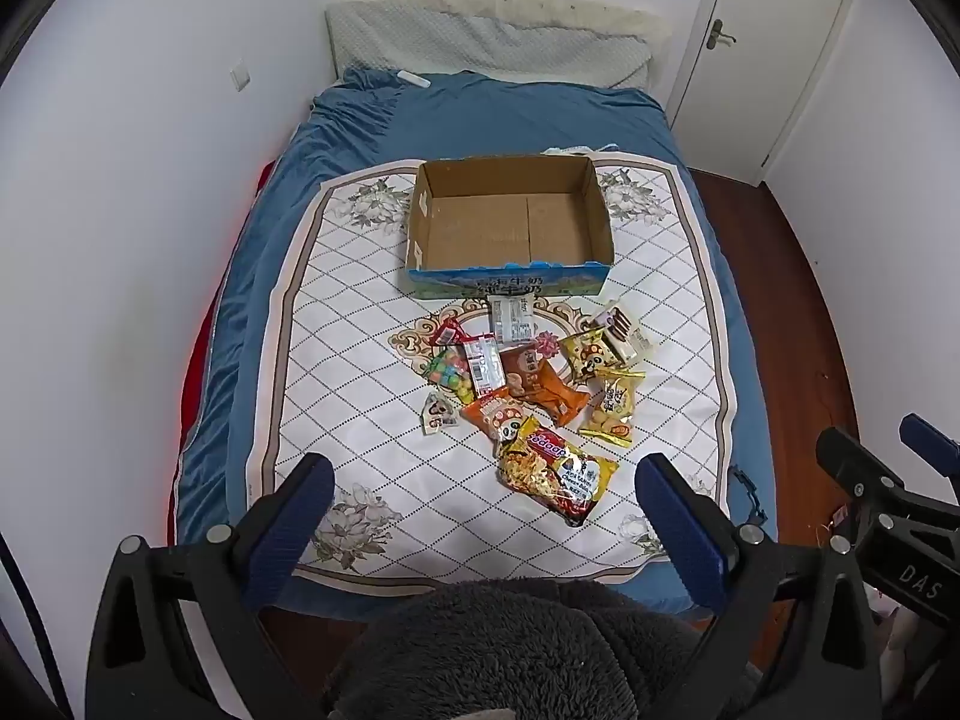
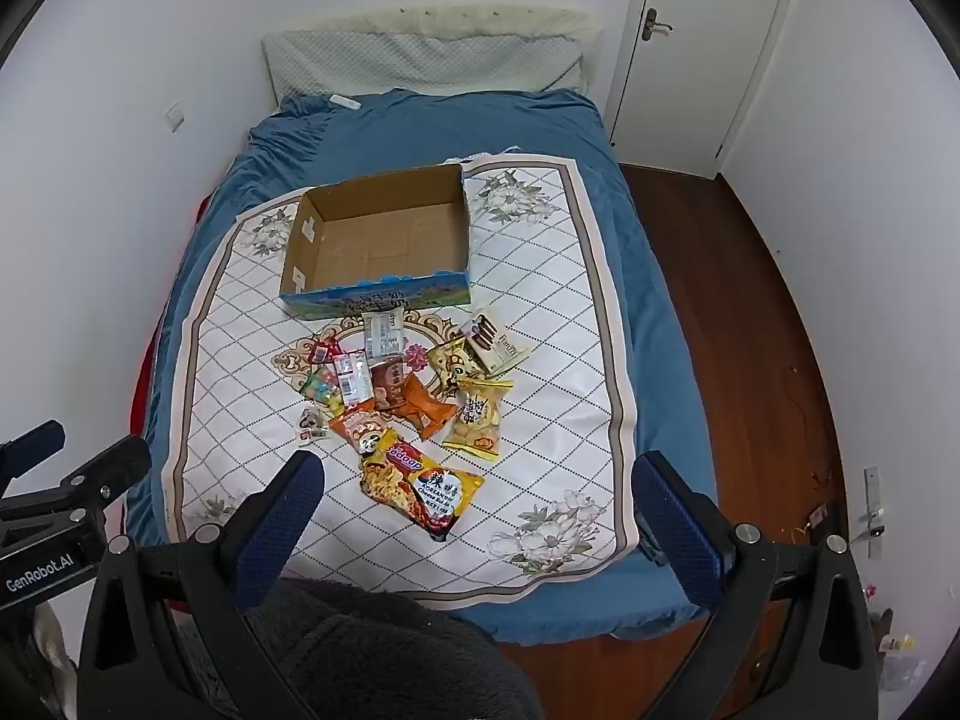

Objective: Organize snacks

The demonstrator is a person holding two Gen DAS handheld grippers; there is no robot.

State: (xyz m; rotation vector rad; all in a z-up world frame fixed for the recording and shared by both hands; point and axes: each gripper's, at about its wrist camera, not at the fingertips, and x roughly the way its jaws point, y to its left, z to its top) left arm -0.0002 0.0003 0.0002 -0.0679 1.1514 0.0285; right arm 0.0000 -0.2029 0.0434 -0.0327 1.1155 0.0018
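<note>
An open, empty cardboard box (image 1: 510, 222) (image 2: 378, 240) with a blue printed front stands on a white patterned mat (image 1: 360, 420) (image 2: 540, 420) on the bed. Several snack packets lie in a loose pile in front of it. The nearest is a yellow noodle packet (image 1: 555, 474) (image 2: 420, 483). An orange packet (image 1: 549, 390) (image 2: 423, 405) and a yellow biscuit bag (image 1: 612, 408) (image 2: 477, 414) lie behind it. My left gripper (image 1: 483, 480) is open and empty, high above the bed's near end. My right gripper (image 2: 477, 480) is open and empty, held likewise.
The bed has a blue cover (image 1: 480, 114) (image 2: 420, 120) and a white pillow (image 1: 480, 42) at the head. A white wall runs along the left. Brown wood floor (image 2: 750, 330) and a white door (image 2: 702, 30) are on the right. My dark fleece sleeve (image 1: 510, 648) fills the bottom.
</note>
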